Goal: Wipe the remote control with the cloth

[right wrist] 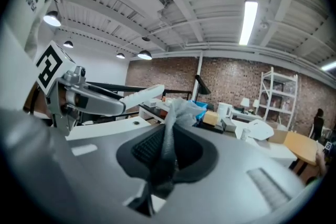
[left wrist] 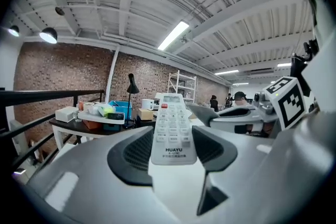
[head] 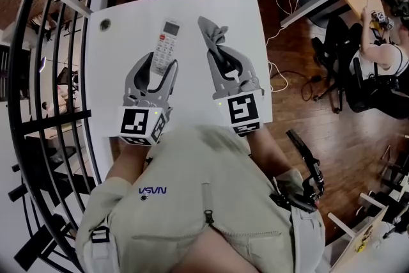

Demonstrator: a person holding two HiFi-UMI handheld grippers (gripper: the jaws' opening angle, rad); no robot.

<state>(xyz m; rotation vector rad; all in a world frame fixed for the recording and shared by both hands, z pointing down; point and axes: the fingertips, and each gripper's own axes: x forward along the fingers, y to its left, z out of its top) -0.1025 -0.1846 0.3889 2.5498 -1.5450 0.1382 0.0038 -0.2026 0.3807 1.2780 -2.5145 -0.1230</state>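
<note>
Starting at your left, the near end of the remote control [head: 167,43] is buried between the jaws in the head view, and your own hands are covered by the marker cubes and your jacket. That view also does not settle whether the remote rests on the white table [head: 121,13] or hangs just above it. Your left gripper [head: 158,67] is clamped on the remote with the jaws standing fairly wide, one pad on each long edge of its near half. In the left gripper view the remote [left wrist: 171,127] lies button side up and points away from you, its far end with the display reaching well past the tips. To the right of it, close beside but not touching, your right gripper [head: 220,53] has its jaws nearly together, pinching the grey cloth [head: 214,31]. In the right gripper view the cloth [right wrist: 175,113] rises as a thin crumpled strip from between the dark pads, its lower part lost in the gap between the jaws. At the far right, a seated person [head: 383,51] is cut off by the frame edge.
</note>
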